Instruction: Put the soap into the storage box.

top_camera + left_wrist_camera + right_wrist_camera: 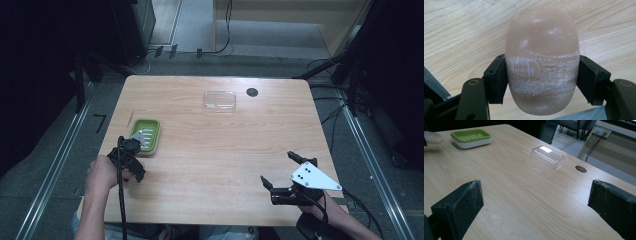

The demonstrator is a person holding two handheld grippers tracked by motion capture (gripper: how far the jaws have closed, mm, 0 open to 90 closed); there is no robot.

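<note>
A pale pink oval soap bar (pixel 542 67), scuffed with white marks, sits crosswise between my left gripper's (pixel 542 75) black pads, which are shut on its sides above the wooden table. In the high view the left gripper (pixel 134 167) is at the table's left front, just in front of a green soap dish (pixel 146 134) on a white base. The right gripper view has the soap bar (pixel 432 138) at its left edge, beside the dish (pixel 471 135). My right gripper (pixel 276 167) rests at the right front, open, with nothing between its jaws (pixel 536 202).
A clear plastic lid (pixel 219 100) lies at the far middle of the table (pixel 210 150), also visible as the lid (pixel 547 157) in the right gripper view. A round cable hole (pixel 252 92) is just right of it. Cables run over the floor beyond the table.
</note>
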